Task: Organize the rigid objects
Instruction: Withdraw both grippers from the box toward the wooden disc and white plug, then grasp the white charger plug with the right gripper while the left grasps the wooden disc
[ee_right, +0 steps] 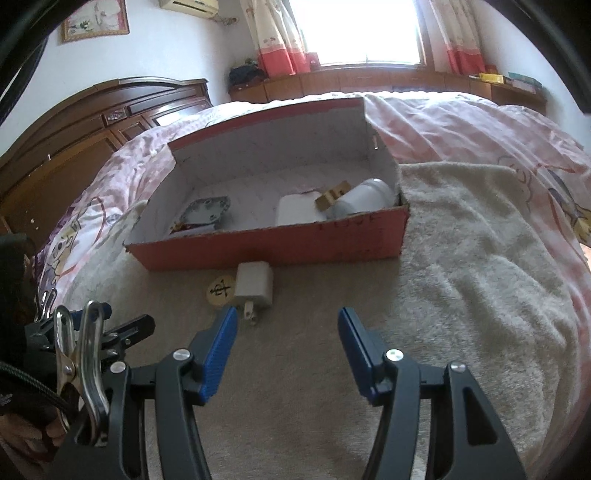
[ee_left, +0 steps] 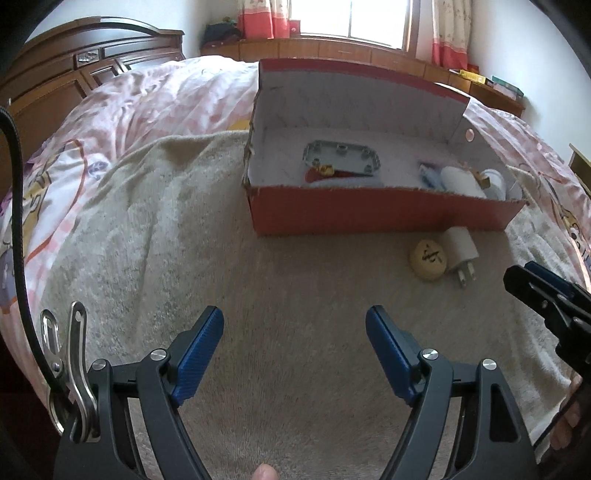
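The small white plastic plug-in charger [ee_right: 254, 285] lay on the beige fleece blanket [ee_right: 461, 277] (touching the red cardboard box [ee_right: 295, 247]), seemingly light, rigid, slick, best pinched across its flat sides by the wide-open, empty right gripper [ee_right: 288, 319], left gripper [ee_left: 294, 317] likewise open.

We see a beige blanket [ee_left: 155, 229] spread over a pink patterned quilt [ee_left: 155, 99] on the bed. Behind it stands a dark wooden headboard [ee_right: 92, 122]. A bright window [ee_right: 354, 29] with pink-hemmed curtains [ee_right: 277, 37] sits above a wooden ledge [ee_left: 332, 50], and a framed picture [ee_right: 96, 18] hangs nearby.
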`<state>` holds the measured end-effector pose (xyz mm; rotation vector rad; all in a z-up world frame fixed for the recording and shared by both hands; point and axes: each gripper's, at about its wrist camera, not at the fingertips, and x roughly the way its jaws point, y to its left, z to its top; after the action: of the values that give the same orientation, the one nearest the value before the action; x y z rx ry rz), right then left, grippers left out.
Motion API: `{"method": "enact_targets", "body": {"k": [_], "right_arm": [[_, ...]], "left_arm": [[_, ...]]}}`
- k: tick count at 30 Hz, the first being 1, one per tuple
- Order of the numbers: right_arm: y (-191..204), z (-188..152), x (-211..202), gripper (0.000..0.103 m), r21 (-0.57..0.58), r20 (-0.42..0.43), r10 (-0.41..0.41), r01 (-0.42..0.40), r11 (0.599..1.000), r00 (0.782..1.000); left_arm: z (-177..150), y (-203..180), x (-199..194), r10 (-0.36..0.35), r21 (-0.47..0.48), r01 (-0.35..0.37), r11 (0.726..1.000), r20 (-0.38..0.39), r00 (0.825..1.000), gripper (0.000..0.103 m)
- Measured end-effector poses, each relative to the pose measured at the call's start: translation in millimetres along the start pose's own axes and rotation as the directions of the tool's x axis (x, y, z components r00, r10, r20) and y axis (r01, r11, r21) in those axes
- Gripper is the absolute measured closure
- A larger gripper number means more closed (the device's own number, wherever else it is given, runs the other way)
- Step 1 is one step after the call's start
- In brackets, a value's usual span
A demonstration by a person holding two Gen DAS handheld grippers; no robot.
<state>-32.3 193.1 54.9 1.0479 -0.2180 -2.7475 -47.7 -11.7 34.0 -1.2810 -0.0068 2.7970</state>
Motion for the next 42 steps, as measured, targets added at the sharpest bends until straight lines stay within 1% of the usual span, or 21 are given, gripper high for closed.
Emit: {"method": "enact_targets", "body": {"k": [5,9,11,12,14,17,19,21,23,29,34,38,42], "right_arm": [[7,2,11,0.043,-0.001,-0.020,0.029,-0.029,1.000,0.999],[11,9,23,0.045,0.006,-0.031,0.047,-0.046,0.999,0.998],[15,11,30,0.051,-0.002,-0.035,0.040,-0.040,0.999,0.999],[16,12,33,0.053,-0.005,-0.042,0.038,-0.039,0.999,0.998],[17,12,40,0.060,-0.009,-0.061,0.040,-0.041,0.999,0.997],[17,12,49,0.066,-0.008,-0.076,0.031,-0.032,0.999,0.997],[17,13,51,0.068,-0.001,-0.071,0.031,-0.031,1.000,0.997],[16,14,52,0.073,0.000,-0.067,0.029,-0.029,1.000,0.997],[15,14,53,0.076,0.001,-0.070,0.024,-0.024,1.000,0.997],[15,13,50,0.076,-0.002,-0.057,0.022,-0.022,1.000,0.998],[12,9,32,0.076,-0.017,-0.037,0.013,-0.013,1.000,0.999],[5,0,16,0.076,-0.026,-0.030,-0.012,0.011,1.000,0.999],[-10,-16,2,0.076,-0.005,-0.033,-0.040,0.040,0.999,0.999]], "left_arm": [[-7,1,10,-0.003,-0.013,0.003,1.000,-0.033,0.999,0.022],[-10,0,10,0.005,-0.009,-0.006,1.000,-0.022,1.000,0.022],[-11,0,11,0.006,-0.012,-0.007,1.000,-0.020,1.000,0.022],[-12,0,11,0.007,-0.011,-0.007,1.000,-0.017,1.000,0.022],[-13,0,11,0.006,-0.011,-0.006,1.000,-0.012,1.000,0.022],[-13,0,11,0.005,-0.012,-0.005,1.000,-0.007,1.000,0.022],[-13,0,11,0.005,-0.012,-0.005,1.000,-0.004,1.000,0.022],[-13,0,12,0.006,-0.013,-0.006,1.000,-0.001,1.000,0.022],[-13,1,12,0.005,-0.013,-0.005,1.000,-0.001,1.000,0.022],[-14,1,11,0.004,-0.008,-0.004,1.000,0.004,1.000,0.022],[-14,1,11,0.004,-0.007,-0.003,1.000,0.004,1.000,0.022],[-13,-1,10,0.009,-0.004,-0.009,1.000,0.001,1.000,0.022],[-11,-2,7,-0.010,-0.019,0.010,1.000,-0.005,1.000,0.027]]}}
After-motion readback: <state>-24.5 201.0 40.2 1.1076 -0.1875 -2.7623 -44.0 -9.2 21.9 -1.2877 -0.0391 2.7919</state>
